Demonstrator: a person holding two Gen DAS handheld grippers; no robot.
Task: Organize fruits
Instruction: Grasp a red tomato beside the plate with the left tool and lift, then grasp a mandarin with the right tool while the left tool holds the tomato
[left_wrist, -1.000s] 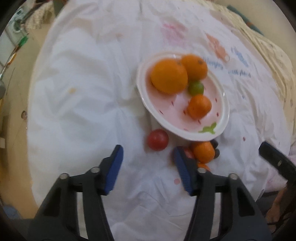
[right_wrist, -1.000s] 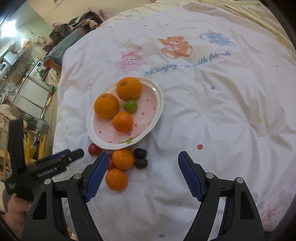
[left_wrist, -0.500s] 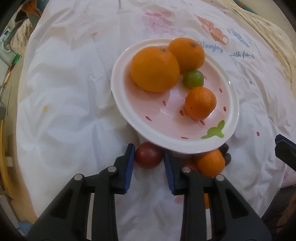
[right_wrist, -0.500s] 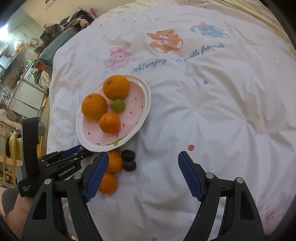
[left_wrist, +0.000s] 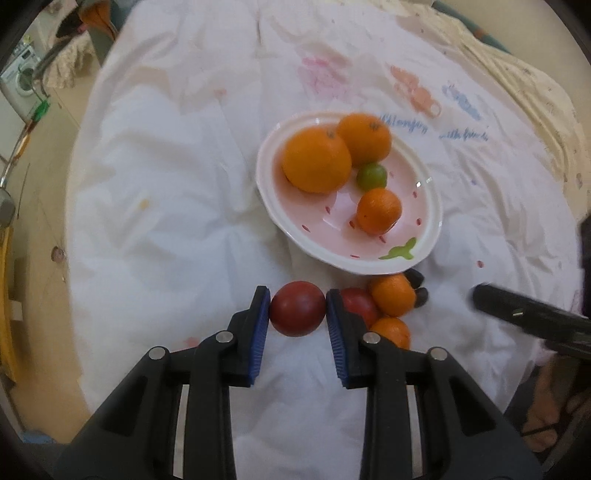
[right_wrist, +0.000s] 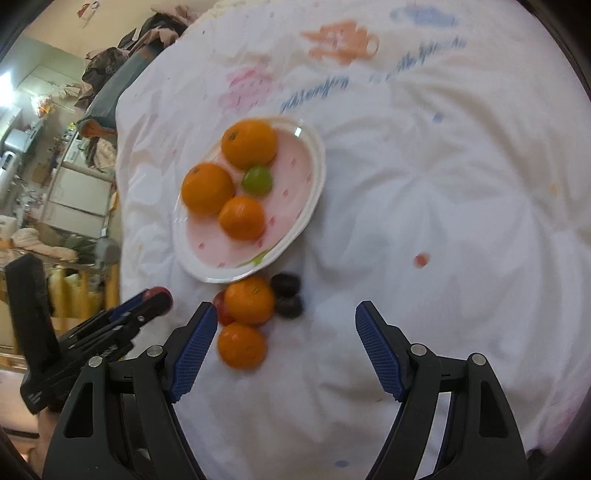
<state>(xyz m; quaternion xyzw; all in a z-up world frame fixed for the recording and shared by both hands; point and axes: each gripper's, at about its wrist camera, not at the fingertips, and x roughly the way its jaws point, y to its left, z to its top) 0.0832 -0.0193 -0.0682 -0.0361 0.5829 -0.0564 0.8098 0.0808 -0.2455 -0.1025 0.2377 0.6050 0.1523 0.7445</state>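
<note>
My left gripper (left_wrist: 297, 295) is shut on a dark red round fruit (left_wrist: 297, 308), held just above the white quilt in front of the plate. The pink plate with a white rim (left_wrist: 321, 230) carries two big oranges (left_wrist: 317, 159), a small green fruit (left_wrist: 372, 176) and a tangerine (left_wrist: 378, 211). Loose beside it lie another red fruit (left_wrist: 358, 304), two tangerines (right_wrist: 249, 300) and two dark plums (right_wrist: 285, 285). My right gripper (right_wrist: 287, 311) hangs open over those loose fruits, with nothing between its fingers. The left gripper (right_wrist: 155, 301) shows at the left of the right wrist view.
A white quilt (right_wrist: 424, 192) with cartoon bears and blue lettering covers the bed. Its left edge drops to the floor (left_wrist: 40, 184), where a washing machine (left_wrist: 22, 75) stands. Clothes and furniture (right_wrist: 74, 184) crowd the room beyond the bed's left side.
My left gripper closed on the dark red fruit and rose with it, pulling back from the plate. My right gripper sank closer to the loose fruits and stayed open.
</note>
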